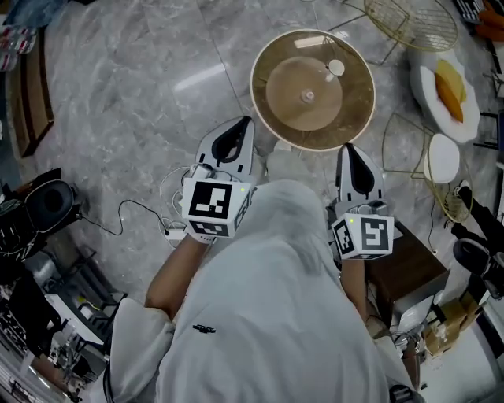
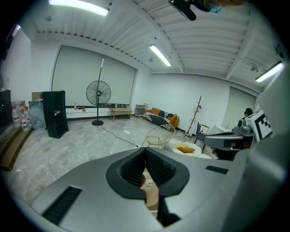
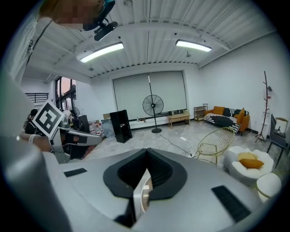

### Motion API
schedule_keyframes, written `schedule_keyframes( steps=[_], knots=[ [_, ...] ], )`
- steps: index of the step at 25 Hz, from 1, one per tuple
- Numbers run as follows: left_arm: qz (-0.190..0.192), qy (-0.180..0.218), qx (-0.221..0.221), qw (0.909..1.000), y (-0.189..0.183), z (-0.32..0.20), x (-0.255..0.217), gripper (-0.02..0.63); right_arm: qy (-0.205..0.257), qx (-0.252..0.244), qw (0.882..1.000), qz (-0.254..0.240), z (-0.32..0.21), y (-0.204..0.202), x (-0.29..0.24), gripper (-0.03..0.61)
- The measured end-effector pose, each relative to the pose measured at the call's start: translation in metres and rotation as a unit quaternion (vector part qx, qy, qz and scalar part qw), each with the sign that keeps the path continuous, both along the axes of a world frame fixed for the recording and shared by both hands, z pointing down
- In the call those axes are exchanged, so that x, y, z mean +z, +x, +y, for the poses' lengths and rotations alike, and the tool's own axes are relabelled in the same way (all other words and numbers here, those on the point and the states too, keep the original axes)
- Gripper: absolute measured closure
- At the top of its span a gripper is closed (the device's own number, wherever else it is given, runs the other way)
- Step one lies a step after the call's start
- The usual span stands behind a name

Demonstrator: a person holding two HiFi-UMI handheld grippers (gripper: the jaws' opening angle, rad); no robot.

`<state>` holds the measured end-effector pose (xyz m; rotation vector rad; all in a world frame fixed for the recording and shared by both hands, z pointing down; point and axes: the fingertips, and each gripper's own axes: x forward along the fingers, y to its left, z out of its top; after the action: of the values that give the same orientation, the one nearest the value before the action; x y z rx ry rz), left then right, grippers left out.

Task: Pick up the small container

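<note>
A person in a pale garment point(image 1: 268, 315) stood over a grey marble floor point(image 1: 142, 94), a two-jaw tool in each hand. At far left, dark equipment point(image 1: 47, 205) crowded the edge of the head view, and a black cable ran across the floor to a white power strip point(image 1: 175, 232).

The left gripper point(image 1: 242, 126), its marker cube point(image 1: 214, 206) facing up, pointed at the near rim of a round table point(image 1: 272, 59). In the left gripper view its jaws were drawn together at the tips point(image 2: 145, 150) with nothing clamped between them. The table top showed through the gap lower down.

The small container point(image 1: 336, 68), white and round, sat on the table top, right of the centre hub point(image 1: 308, 96). It was ahead of both tools and touched by neither.

The right gripper point(image 1: 349, 151) hung just off the table's near right rim, and its jaws too were pressed together and empty point(image 3: 146, 151).

Further right stood a gold wire chair point(image 1: 409, 22) and a white seat with an orange cushion point(image 1: 450, 88). A floor fan point(image 3: 153, 105) stood by the far blinds in the right gripper view.
</note>
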<state>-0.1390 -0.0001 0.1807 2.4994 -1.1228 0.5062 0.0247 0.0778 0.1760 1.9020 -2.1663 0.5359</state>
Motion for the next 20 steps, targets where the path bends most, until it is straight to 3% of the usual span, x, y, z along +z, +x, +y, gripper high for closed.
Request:
schedule_keyframes(
  steps=[11, 20],
  knots=[
    [-0.025, -0.014, 0.033, 0.9990, 0.044, 0.009, 0.015, 0.594, -0.008, -0.011, 1.000, -0.015, -0.020, 0.023, 0.010, 0.572],
    [-0.040, -0.039, 0.031, 0.9980, 0.064, 0.001, 0.042, 0.594, -0.008, -0.039, 0.999, -0.023, -0.036, 0.040, 0.040, 0.571]
  ],
)
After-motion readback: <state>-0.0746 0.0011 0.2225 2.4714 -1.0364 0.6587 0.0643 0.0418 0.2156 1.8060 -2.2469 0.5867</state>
